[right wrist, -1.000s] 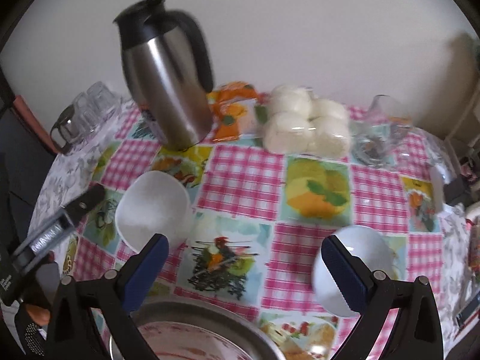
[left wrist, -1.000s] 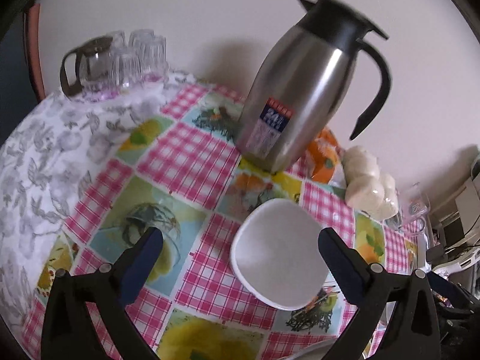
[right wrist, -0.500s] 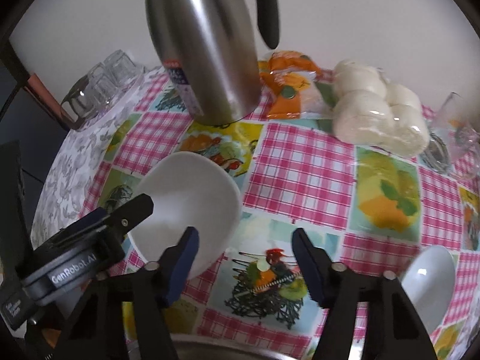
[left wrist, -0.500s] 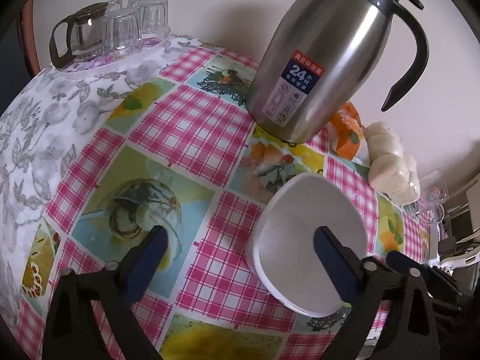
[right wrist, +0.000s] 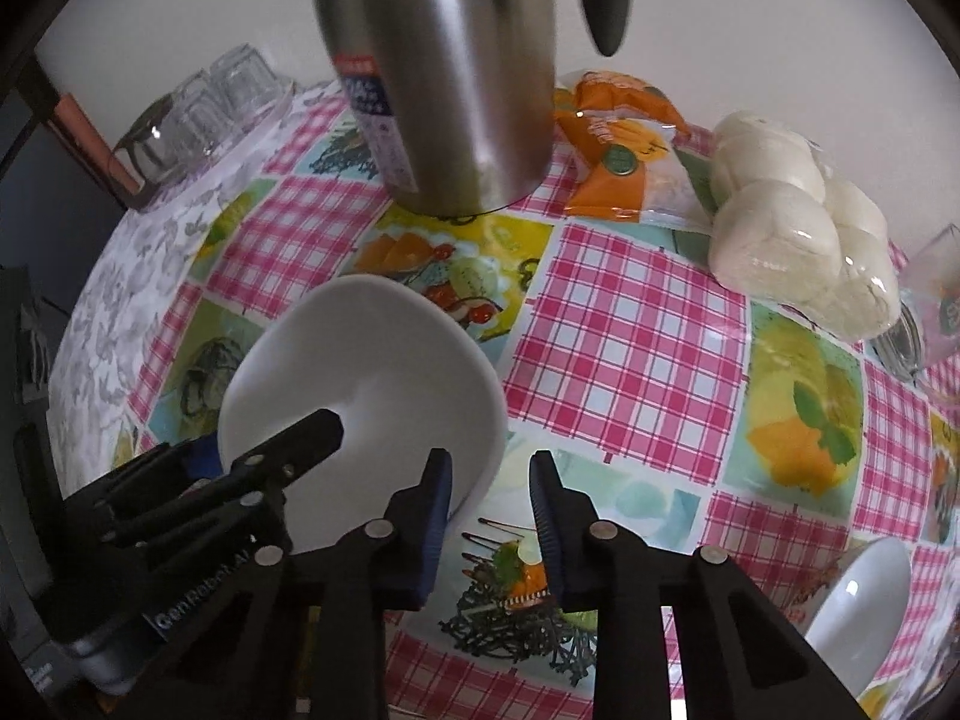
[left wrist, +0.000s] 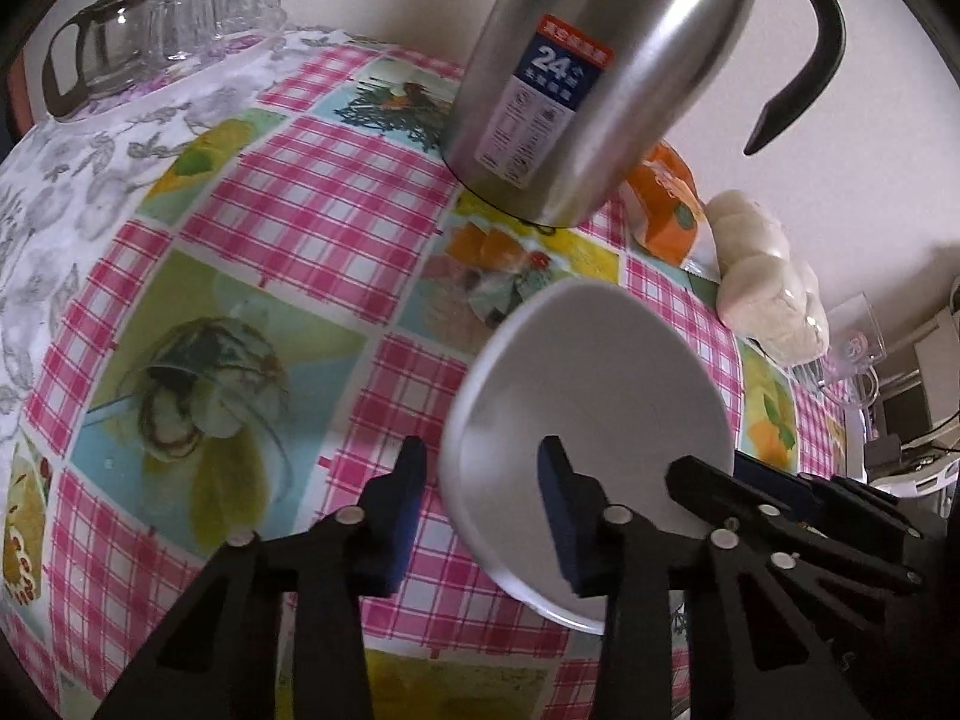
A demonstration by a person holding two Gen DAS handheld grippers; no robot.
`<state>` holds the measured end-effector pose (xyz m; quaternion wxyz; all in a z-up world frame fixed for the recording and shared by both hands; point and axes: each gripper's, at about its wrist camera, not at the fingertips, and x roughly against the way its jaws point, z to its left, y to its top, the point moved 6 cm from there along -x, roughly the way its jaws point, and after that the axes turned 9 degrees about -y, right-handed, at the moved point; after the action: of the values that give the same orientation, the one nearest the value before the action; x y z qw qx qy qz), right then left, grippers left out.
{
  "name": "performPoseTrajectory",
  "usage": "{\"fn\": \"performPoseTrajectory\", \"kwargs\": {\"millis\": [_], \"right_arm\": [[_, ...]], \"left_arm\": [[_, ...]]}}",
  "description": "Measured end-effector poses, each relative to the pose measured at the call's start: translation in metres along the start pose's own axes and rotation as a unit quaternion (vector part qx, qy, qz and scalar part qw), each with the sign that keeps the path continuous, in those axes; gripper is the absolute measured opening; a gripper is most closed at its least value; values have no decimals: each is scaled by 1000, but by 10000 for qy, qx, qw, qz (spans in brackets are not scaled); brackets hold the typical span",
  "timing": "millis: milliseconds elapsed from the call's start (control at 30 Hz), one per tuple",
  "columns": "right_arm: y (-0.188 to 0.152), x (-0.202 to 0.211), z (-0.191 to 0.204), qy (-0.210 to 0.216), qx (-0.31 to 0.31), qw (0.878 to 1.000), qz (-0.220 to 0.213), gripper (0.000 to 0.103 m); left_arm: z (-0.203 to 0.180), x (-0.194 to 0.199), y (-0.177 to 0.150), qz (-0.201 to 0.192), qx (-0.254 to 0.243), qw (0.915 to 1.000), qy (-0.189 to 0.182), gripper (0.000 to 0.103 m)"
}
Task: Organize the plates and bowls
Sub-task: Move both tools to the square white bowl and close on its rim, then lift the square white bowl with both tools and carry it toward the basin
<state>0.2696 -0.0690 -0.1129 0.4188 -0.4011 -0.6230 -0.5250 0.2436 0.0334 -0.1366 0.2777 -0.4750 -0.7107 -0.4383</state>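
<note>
Desk (left wrist: 312, 222) under a pink-check cloth with fruit panels.

White bowl (left wrist: 591, 420) sits near the front of the desk, just in front of the steel jug (left wrist: 576, 78). Bowl appears tilted, rim raised toward the jug side; nothing visible inside it.

Left hand-held gripper (left wrist: 483, 492): jaws closing. Bowl's near-left rim lies between the fingers, one outside the wall, one inside the bowl. Whether the pads press on the rim cannot be told from the left wrist view. In the right wrist view one left finger (right wrist: 300, 438) reaches over the rim into the bowl (right wrist: 360, 372).

Right hand-held gripper (right wrist: 489, 507): jaws closing, narrow gap. Its left finger sits at the bowl's right rim, apparently touching the outer wall; the right finger is over bare cloth. The rim is not between these fingers.

Second white bowl (right wrist: 858, 606) at the right front of the desk, well apart from the first, partly cut off by the frame; looks empty.

Behind the jug (right wrist: 444, 72): orange packet (right wrist: 612, 144), then a clear bag of white buns (right wrist: 792, 210). Far left corner: glass pot (left wrist: 96, 66) and upturned glasses (left wrist: 222, 6). Clear jar (right wrist: 930, 300) at right edge; contents unclear.
</note>
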Motion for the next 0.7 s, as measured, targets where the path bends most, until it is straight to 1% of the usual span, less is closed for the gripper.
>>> {"fn": "performPoseTrajectory", "kwargs": {"millis": [133,233,400,533,700], "right_arm": [[-3,-4,7,46,114,9999,64,24],[-5,-4,12,15,203,9998,83,23],[-7,0,7,112,68,9999,39,23],[-7,6,-1,166,-84,9998,-41,23],[-6,31,-18,222,-278,9989,-313,23]], "left_arm": [[0,1,0,15,-79,9999,60,31],[1,2,0,46,-114,9999,69,31],[-1,4,1,82,-163,9998,-9,31],[-14,10,3,32,-361,9993,3,31],[-38,24,3,-61,-631,9980,-80,31]]}}
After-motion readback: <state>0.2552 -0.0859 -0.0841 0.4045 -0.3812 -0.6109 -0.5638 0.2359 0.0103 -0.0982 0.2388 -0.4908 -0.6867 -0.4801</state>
